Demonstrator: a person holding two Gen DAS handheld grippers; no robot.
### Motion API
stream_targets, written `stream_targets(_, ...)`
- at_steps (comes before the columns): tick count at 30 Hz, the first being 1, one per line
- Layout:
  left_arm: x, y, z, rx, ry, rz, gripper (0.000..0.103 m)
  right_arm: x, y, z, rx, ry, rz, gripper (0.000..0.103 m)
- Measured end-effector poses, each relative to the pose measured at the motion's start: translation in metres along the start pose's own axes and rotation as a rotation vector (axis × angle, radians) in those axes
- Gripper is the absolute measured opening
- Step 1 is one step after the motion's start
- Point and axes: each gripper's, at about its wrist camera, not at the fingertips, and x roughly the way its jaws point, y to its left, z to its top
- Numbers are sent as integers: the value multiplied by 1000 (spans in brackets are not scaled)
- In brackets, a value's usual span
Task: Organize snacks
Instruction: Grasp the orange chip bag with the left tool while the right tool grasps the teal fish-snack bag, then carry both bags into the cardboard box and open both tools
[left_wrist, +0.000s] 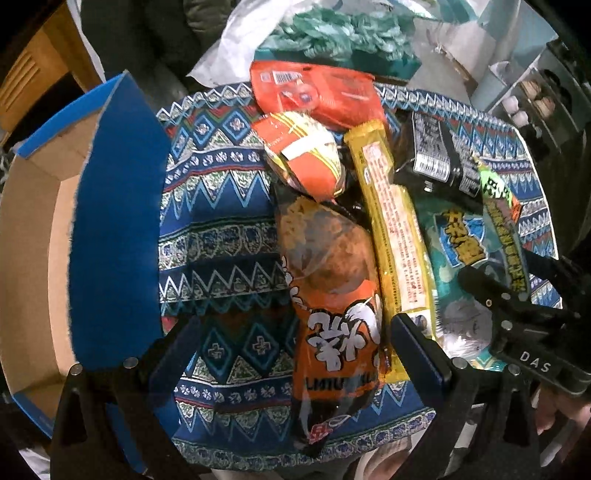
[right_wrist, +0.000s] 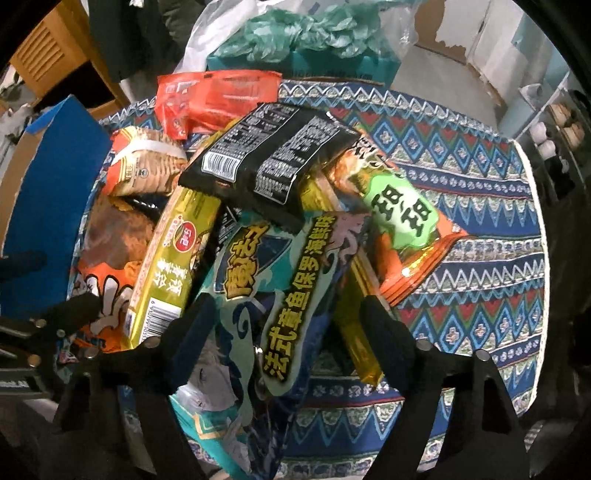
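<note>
A heap of snack packs lies on a round table under a patterned cloth (right_wrist: 480, 258). My left gripper (left_wrist: 293, 325) is open and points down astride an orange bag with white characters (left_wrist: 332, 332), which is narrower than the gap. My right gripper (right_wrist: 288, 306) is open, with a teal bag with yellow lettering (right_wrist: 280, 295) between its fingers; I see no pad pressing on it. A black packet (right_wrist: 266, 158) lies on top of the heap. A long gold packet (left_wrist: 391, 229) separates the orange and teal bags. The right gripper (left_wrist: 491, 295) also shows in the left wrist view.
An open cardboard box with blue flaps (left_wrist: 114, 221) stands at the table's left edge. A red-orange packet (left_wrist: 317, 92), a round biscuit pack (left_wrist: 306, 151) and an orange-and-green bag (right_wrist: 402, 221) lie in the heap. Crumpled green plastic (right_wrist: 303, 33) sits behind; a white shelf (right_wrist: 546, 140) is at right.
</note>
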Motion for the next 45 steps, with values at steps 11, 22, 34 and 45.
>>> stream_targets(11, 27, -4, -5, 29, 49, -78, 68, 6, 10, -2, -13, 0, 83, 43)
stream_targets(22, 14, -12, -15, 80, 14, -87, 39, -13, 6, -9, -11, -45, 141, 21)
stream_targets(34, -16, 1, -27, 51, -56, -66, 38, -38, 6, -19, -23, -93, 126, 19)
stream_targets(45, -54, 15, -40, 34, -107, -93, 38, -80, 15, -26, -34, -163, 154, 19)
